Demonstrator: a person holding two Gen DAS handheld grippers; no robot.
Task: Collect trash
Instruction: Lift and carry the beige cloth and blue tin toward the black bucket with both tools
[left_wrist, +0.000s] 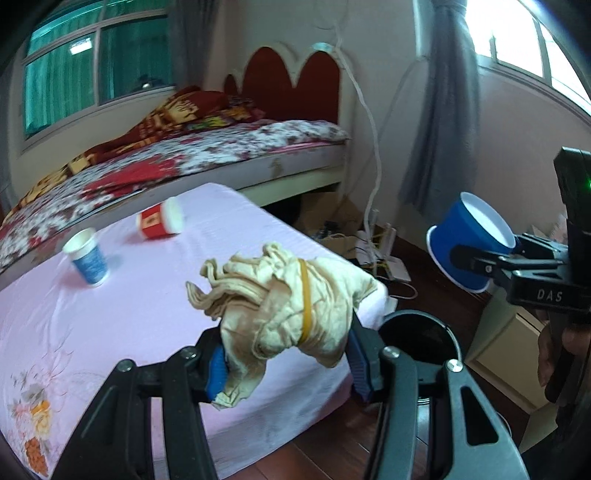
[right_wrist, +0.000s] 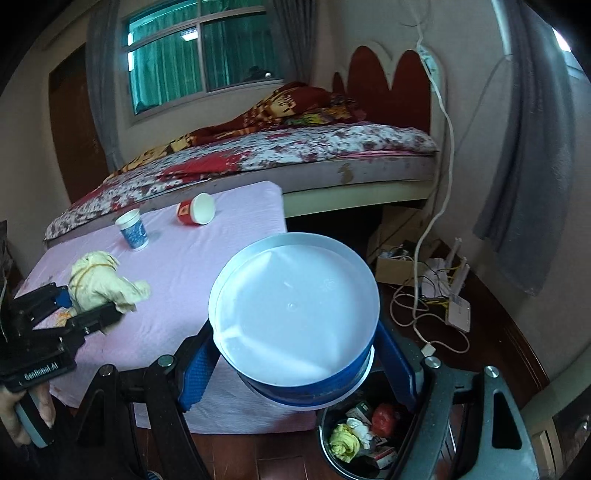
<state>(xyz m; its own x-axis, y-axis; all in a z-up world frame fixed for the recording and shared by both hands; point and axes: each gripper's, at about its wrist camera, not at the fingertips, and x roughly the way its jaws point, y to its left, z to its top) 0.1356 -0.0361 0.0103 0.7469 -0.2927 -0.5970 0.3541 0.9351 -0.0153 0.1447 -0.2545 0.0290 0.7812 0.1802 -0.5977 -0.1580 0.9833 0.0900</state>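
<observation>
My left gripper (left_wrist: 288, 365) is shut on a crumpled beige cloth wad (left_wrist: 284, 295) bound with a rubber band, held above the pink-covered table's (left_wrist: 110, 332) right edge; the wad also shows in the right wrist view (right_wrist: 103, 284). My right gripper (right_wrist: 295, 369) is shut on a blue paper bowl (right_wrist: 295, 314) with a white inside, held over the black trash bin (right_wrist: 328, 454); the bowl also shows in the left wrist view (left_wrist: 469, 243). The bin (left_wrist: 417, 332) holds several pieces of trash. A blue-and-white cup (left_wrist: 86, 256) stands upright on the table. A red cup (left_wrist: 160, 219) lies on its side.
A bed (left_wrist: 184, 155) with a floral cover runs behind the table. Cables, a cardboard box and a white router (right_wrist: 436, 280) lie on the dark wood floor to the right. A grey curtain (left_wrist: 439, 110) hangs by the wall. A cream cabinet (left_wrist: 509, 354) stands right of the bin.
</observation>
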